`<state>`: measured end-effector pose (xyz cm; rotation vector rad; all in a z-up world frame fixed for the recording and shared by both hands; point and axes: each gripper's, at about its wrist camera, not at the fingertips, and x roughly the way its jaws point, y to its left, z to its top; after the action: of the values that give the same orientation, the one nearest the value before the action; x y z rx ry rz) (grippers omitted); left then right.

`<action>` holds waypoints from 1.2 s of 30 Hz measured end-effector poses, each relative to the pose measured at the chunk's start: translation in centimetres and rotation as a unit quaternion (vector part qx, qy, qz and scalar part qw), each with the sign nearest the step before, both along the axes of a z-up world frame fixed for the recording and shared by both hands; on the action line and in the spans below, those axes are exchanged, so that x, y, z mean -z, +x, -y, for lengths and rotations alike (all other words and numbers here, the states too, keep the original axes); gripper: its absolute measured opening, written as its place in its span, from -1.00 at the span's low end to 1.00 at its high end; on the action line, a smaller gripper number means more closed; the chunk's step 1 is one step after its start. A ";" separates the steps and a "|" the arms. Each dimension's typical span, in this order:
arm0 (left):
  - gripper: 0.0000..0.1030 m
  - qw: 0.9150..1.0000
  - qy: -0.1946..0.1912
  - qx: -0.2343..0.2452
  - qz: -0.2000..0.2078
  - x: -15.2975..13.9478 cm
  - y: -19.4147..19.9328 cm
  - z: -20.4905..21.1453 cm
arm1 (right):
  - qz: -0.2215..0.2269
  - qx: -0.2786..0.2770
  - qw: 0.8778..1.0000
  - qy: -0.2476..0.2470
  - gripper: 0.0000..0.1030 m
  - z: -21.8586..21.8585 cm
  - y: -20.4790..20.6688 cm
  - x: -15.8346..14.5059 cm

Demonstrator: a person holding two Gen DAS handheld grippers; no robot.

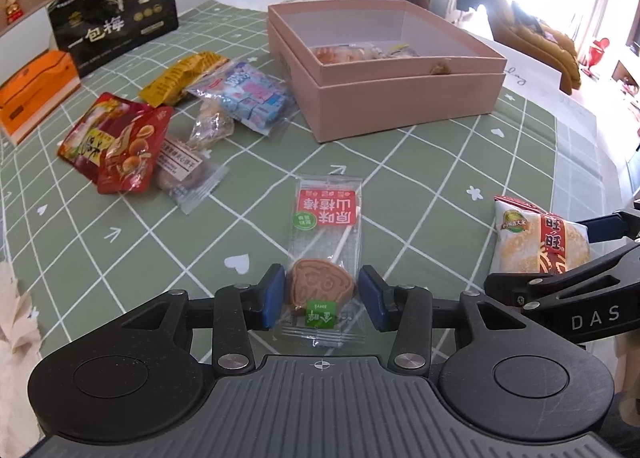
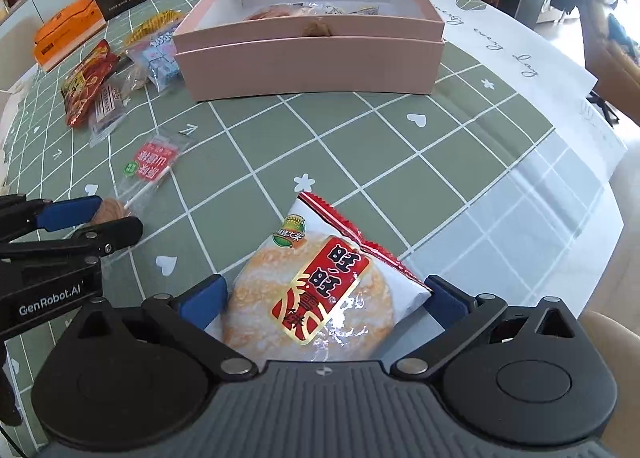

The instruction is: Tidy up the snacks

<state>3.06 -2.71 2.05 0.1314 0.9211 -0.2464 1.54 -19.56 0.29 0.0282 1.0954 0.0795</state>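
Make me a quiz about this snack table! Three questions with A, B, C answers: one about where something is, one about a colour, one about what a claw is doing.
1. Where is the black plum bag?
A. standing at the table's far edge
B. inside the box
C. under the lollipop

2. What colour is the open box?
A. blue
B. pink
C. yellow

3. What is the right claw doing?
A. shut with nothing in it
B. open wide around the rice cracker packet
C. reaching into the box

Answers:
1 A: it stands upright beyond the loose snacks, beside the orange box.
2 B: its walls are pale pink in both views.
3 B: its blue pads sit on either side of the packet, which lies on the green checked tablecloth.
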 end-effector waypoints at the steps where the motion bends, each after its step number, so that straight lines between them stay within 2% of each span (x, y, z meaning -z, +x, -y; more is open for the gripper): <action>1: -0.05 1.000 -0.002 -0.001 0.004 0.1 -0.2 0.0 | 0.002 0.001 1.000 0.001 1.00 0.0 -0.1 0.0; 7: -0.05 1.000 -0.012 -0.012 0.021 0.4 -1.3 -0.1 | -0.001 -0.022 1.000 0.014 0.89 0.7 -0.7 -0.4; 10: -0.05 1.000 -0.009 -0.016 0.015 0.2 -1.3 0.1 | 0.003 -0.023 1.000 0.008 0.88 1.5 -0.9 -0.6; 14: -0.19 1.000 -0.010 -0.026 0.012 0.1 -1.1 0.2 | 0.022 -0.030 0.999 -0.011 0.87 2.3 -1.0 -1.3; 18: -0.20 0.998 -0.050 -0.036 0.020 -0.4 -0.7 -0.1 | 0.048 -0.040 0.998 -0.013 0.77 3.1 -0.6 -2.8; 21: -0.20 0.993 -0.088 -0.046 0.059 -2.3 0.2 -0.5 | 0.075 -0.041 0.996 -0.006 0.76 3.8 0.4 -4.7; 25: -0.20 0.982 -0.141 -0.043 0.115 -6.1 2.5 -0.7 | 0.118 -0.049 0.992 -0.010 0.75 4.1 1.9 -7.8; 27: -0.20 0.976 -0.162 -0.037 0.138 -8.3 4.6 -0.6 | 0.141 -0.053 0.989 -0.008 0.75 4.2 2.9 -9.5; 29: -0.19 0.974 -0.171 -0.027 0.145 -10.2 7.6 0.0 | 0.159 -0.058 0.985 -0.007 0.75 4.3 4.5 -11.0; 31: -0.15 0.975 -0.189 -0.013 0.118 -11.9 11.8 0.6 | 0.181 -0.063 0.981 -0.014 0.75 3.9 6.8 -12.4; 33: -0.11 0.972 -0.229 -0.009 0.050 -12.3 16.5 1.0 | 0.204 -0.072 0.976 -0.011 0.76 3.4 9.4 -13.2; 34: -0.10 0.968 -0.247 -0.010 0.029 -12.1 18.5 1.0 | 0.212 -0.076 0.974 -0.003 0.77 3.2 10.7 -13.3; 36: -0.15 0.969 -0.244 -0.018 0.030 -11.7 20.3 1.0 | 0.200 -0.079 0.977 0.005 0.78 2.8 14.0 -13.0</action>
<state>23.39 -3.74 13.71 -0.3322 0.7791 -0.4260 15.51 -22.40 13.26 -0.0633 0.6929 0.2243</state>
